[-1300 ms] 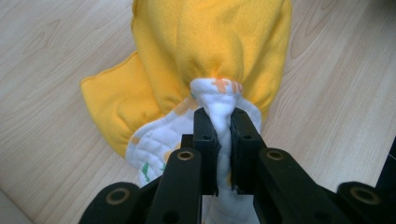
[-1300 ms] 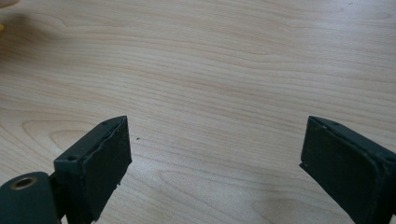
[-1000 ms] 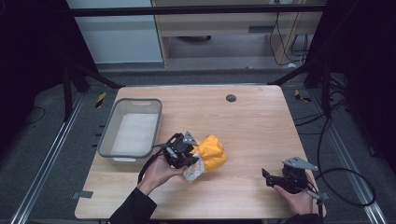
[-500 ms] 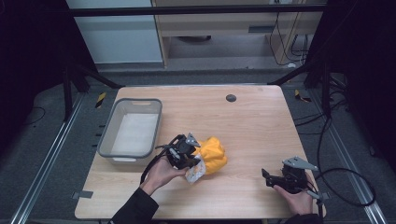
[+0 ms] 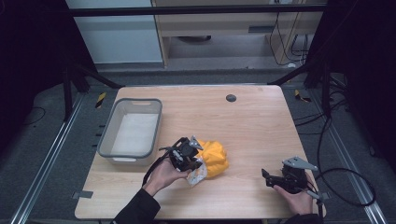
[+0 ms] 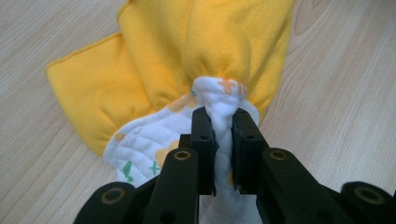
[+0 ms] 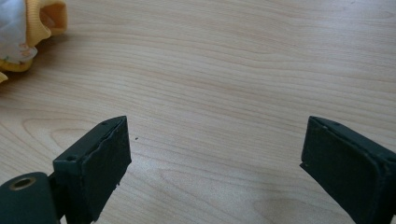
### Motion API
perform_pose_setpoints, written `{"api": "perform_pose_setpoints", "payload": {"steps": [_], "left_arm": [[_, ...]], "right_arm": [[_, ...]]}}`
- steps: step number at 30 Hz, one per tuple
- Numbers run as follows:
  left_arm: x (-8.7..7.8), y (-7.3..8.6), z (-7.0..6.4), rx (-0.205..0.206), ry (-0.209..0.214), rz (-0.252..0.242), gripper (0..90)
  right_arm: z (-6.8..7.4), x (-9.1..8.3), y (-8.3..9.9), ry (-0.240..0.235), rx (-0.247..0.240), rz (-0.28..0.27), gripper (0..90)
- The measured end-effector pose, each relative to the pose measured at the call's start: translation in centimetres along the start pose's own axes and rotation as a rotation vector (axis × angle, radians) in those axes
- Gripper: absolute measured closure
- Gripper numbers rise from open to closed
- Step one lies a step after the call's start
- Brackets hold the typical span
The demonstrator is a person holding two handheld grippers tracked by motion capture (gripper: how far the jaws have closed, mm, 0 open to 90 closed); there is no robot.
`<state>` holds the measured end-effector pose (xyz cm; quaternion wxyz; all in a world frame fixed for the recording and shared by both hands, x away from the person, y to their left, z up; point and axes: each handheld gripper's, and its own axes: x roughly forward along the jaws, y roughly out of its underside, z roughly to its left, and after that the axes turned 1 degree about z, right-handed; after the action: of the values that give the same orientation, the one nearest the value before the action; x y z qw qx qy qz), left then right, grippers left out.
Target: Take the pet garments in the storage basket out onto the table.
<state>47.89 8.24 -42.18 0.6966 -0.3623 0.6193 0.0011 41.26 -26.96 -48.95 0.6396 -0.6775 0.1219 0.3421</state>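
the yellow cloth (image 5: 214,157) lies bunched on the desk (image 5: 261,126) beside the grey bin (image 5: 131,133); its white quilted edge is clenched by the left tool (image 6: 219,135); the right tool (image 7: 215,163) is held released over bare wood; placing, if intended, is judged not yet done

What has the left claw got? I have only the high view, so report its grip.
Observer: The left claw is shut on a pinched fold of the white quilted lining of the yellow cloth.
Operator: Now check the right claw.
Observer: The right claw is wide open, with bare table between its jaws.
Operator: Describe the lining's print.
Observer: Small green and orange marks; I cannot tell their shapes.
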Motion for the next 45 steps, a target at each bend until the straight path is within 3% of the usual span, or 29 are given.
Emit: {"api": "perform_pose_setpoints", "payload": {"steps": [7, 16, 23, 37, 45], "left_arm": [[0.5, 0.1, 0.0, -0.001, 0.007, 0.013, 79.1], [0.7, 0.3, 0.1, 0.0, -0.003, 0.015, 69.8], [0.6, 0.4, 0.0, 0.004, -0.005, 0.01, 53.5], [-1.6, 1.1, -0.3, 0.017, -0.026, -0.082, 32.9], [-2.9, 2.2, -0.2, 0.004, -0.035, -0.122, 27.0]], "right_arm": [[0.0, 0.0, 0.0, 0.0, -0.002, 0.0, 8.1], [0.0, 0.0, 0.0, -0.001, -0.001, 0.0, 8.0], [0.0, 0.1, 0.0, 0.004, -0.009, -0.001, 7.9], [0.0, 0.1, 0.0, 0.005, -0.008, -0.001, 7.7], [-0.1, 0.0, 0.0, 0.007, -0.006, 0.0, 7.7]]}}
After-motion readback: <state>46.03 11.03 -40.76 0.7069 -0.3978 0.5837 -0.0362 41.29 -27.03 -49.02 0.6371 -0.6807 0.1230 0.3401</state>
